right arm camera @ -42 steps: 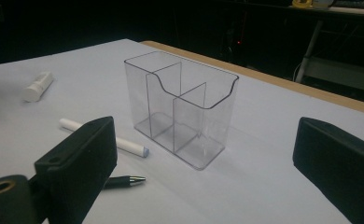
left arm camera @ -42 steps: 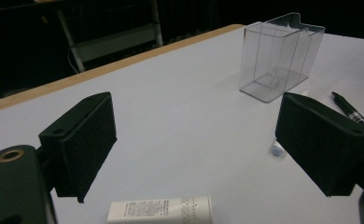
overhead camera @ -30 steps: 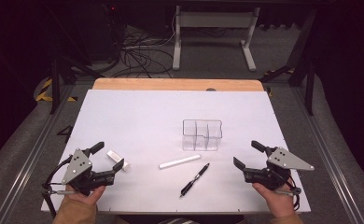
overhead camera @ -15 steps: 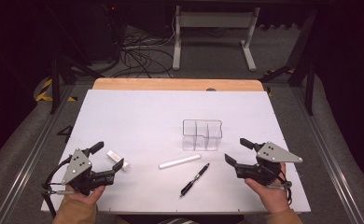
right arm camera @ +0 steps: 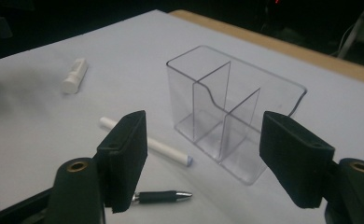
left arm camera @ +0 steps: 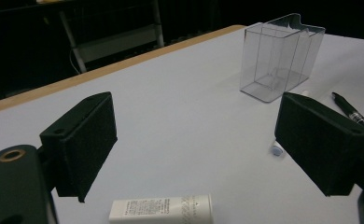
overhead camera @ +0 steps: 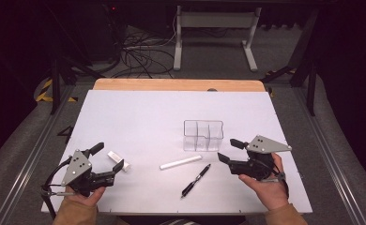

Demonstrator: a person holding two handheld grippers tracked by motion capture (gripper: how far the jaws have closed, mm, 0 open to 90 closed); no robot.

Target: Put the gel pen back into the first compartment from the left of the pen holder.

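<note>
The right tool [overhead camera: 224, 151] has edged toward ten o'clock, its jaws narrowing yet empty, nearing the clear organizer [overhead camera: 202, 135], probably its target; the left tool [overhead camera: 109, 157] sits open, idle.

Organizer [overhead camera: 203, 136] behind marker [overhead camera: 181, 162] and pen [overhead camera: 195, 180] — tube [overhead camera: 118, 160] left.

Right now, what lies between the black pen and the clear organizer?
In the high view, the white marker lies between the black pen and the clear organizer.
</note>
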